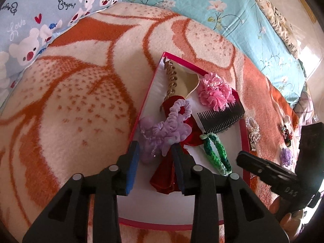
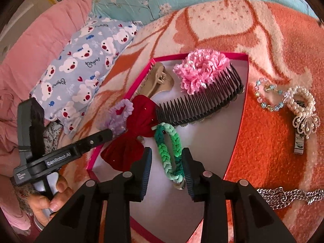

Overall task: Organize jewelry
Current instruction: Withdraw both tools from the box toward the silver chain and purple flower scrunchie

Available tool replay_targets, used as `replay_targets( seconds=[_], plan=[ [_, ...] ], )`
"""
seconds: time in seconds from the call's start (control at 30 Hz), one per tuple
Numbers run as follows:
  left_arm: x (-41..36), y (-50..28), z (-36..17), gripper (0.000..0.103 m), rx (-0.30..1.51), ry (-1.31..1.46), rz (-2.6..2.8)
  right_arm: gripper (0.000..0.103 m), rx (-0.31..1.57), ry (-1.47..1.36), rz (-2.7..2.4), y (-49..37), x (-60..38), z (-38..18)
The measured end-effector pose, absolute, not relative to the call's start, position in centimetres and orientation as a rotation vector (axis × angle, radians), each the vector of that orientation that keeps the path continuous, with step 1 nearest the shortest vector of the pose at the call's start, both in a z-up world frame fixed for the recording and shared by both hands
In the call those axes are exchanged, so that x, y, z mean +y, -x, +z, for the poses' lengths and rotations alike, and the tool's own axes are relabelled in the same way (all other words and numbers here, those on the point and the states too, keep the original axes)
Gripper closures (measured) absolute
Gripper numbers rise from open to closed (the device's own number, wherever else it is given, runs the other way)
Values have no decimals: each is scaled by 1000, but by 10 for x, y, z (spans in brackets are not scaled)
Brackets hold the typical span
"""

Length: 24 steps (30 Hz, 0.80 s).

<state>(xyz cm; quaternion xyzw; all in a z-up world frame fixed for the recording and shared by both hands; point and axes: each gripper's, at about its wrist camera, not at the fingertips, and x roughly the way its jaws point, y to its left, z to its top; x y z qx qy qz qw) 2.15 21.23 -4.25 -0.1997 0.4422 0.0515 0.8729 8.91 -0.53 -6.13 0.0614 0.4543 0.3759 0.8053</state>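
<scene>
Red-rimmed box [image 1: 148,93] on orange blanket [image 1: 81,93] on bed. Inside box: lilac scrunchie [image 1: 172,121], red bow [image 2: 139,117], black comb with pink flower [image 2: 200,105], green braided band [image 2: 170,154]. Left gripper [image 1: 155,162] fingers spread wide around scrunchie's end, not gripping. Right gripper [image 2: 166,172] fingers wide, straddling green band. Pearl bracelet [image 2: 301,101], bead bracelet [image 2: 269,93], silver chain [image 2: 291,197] on blanket beyond box's right edge.

An orange-and-cream blanket [image 1: 81,93] covers the bed. A blue pillow [image 2: 81,68] printed with white bears lies at its edge, touching it. A turquoise flowered sheet [image 1: 202,6] lies beyond the blanket. A pink quilt [image 2: 36,46] sits beside the pillow.
</scene>
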Motion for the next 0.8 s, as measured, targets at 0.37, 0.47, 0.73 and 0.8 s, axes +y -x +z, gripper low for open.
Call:
replay_targets(
  seconds=[0.37,0.47,0.73,0.8],
  plan=[
    [201,-18,-38,57,930,384,94,70,938,-218,760,-83,-56,-46],
    [196,-14,-35,57,926,379,85,70,923,-237,741,-79,-74,-42],
    [173,-9,-13,57,892,352,34,67,897,-283,640,-73,-133,-39],
    [165,-11,-9,57,891,343,18,67,896,-290,615,-72,-146,-40]
  ],
)
